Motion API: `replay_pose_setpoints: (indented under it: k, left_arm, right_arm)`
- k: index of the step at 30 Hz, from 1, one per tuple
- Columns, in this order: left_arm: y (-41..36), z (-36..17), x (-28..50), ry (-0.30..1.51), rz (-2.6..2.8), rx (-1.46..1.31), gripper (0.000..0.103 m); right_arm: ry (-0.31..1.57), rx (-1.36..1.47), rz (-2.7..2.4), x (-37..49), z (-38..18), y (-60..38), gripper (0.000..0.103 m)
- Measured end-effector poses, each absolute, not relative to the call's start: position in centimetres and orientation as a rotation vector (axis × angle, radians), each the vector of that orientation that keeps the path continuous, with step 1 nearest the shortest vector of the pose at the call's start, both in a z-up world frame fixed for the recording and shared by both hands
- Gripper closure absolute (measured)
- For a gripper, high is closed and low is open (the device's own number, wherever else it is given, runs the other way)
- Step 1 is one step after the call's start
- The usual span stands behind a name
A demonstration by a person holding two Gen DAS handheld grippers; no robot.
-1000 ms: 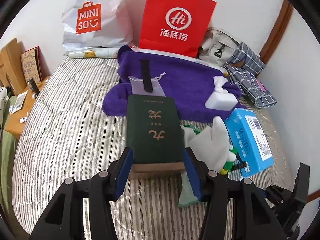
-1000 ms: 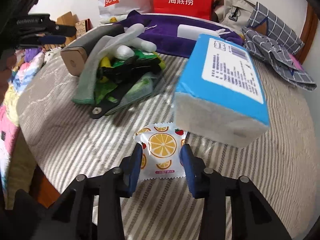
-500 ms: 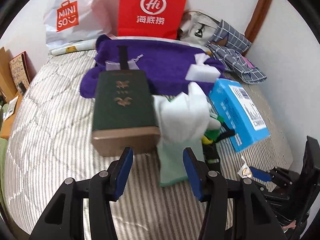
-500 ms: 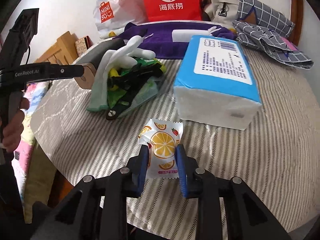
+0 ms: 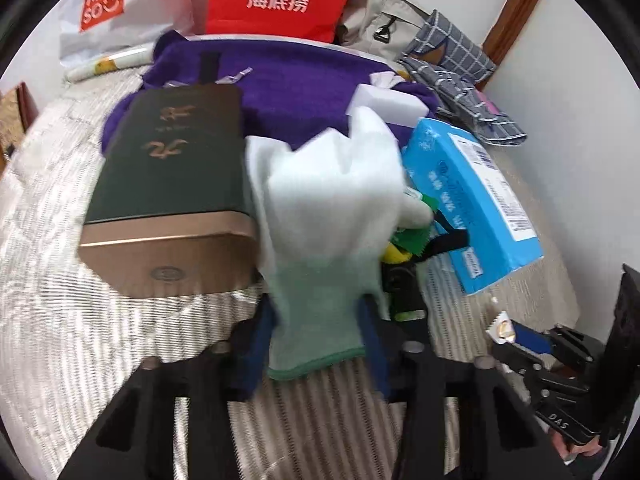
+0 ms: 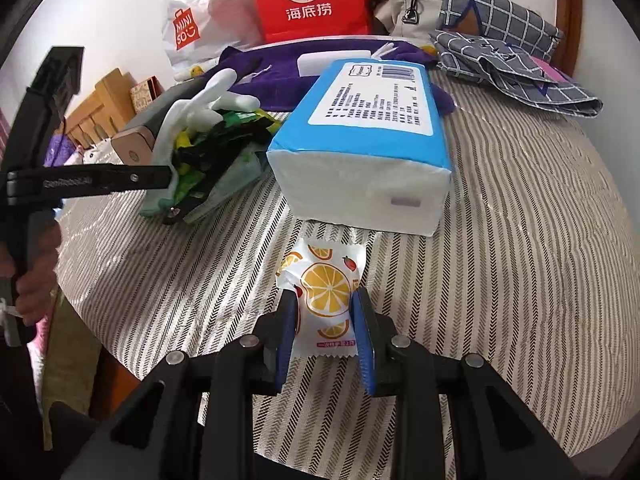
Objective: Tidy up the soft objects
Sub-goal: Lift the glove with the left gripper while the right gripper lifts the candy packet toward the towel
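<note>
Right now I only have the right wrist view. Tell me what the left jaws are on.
Observer: The left gripper has the green cuff of the white glove between its jaws, and they are closing. Blur hides whether the pads press on it yet.
Operator: Describe the top of the box beside that glove.
Observer: The dark green box has gold characters on its lid, and the glove lies against its right side.
</note>
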State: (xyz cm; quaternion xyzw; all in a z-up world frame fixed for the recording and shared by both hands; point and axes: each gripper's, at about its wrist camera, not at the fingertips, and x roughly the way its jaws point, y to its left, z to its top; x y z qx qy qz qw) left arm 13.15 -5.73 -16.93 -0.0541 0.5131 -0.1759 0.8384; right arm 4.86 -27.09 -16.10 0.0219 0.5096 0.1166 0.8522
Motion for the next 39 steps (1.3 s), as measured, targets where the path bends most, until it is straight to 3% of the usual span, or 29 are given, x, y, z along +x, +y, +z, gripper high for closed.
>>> replay_pose_setpoints:
  k: [2,5,19,30,33,35,39]
  left_arm:
    - [-5.8,-16.9,13.2,1.076,-0.392,-0.137,0.089]
    - [-5.9,-16.2,12.8,1.049,-0.395,-0.114,0.096]
    - [-2.7,-11.1,7.6,0.962,-0.355,-0.09,0.097]
    - [2.7,-14.4,4.5,1.052,-0.192,-0.086,0.096]
    - [2.6,-15.0,4.9,1.048,-0.201,-0.091,0.089]
    - [2.3,-15.2,5.3,1.043,-0.209,-0.081,0.07]
    - [0.8,-15.8,6.6,1.046,-0.226,-0.041,0.067]
  right_arm:
    - [1.07,0.043,0.244,4.9,-16.1,-27.0,0.075]
    - [1.07,0.047,0.238,4.8,-16.1,-27.0,0.075]
    - [1.065,0.046,0.205,4.8,-16.0,-26.9,0.075]
    - [1.062,0.055,0.208,4.4,-16.0,-26.4,0.075]
    - [1.065,0.041,0.206,4.5,-16.0,-26.2,0.075]
    - [1.069,0.043,0.205,4.5,-16.0,-26.4,0.075]
    - [1.079,0.046,0.189,4.6,-15.9,-26.8,0.075]
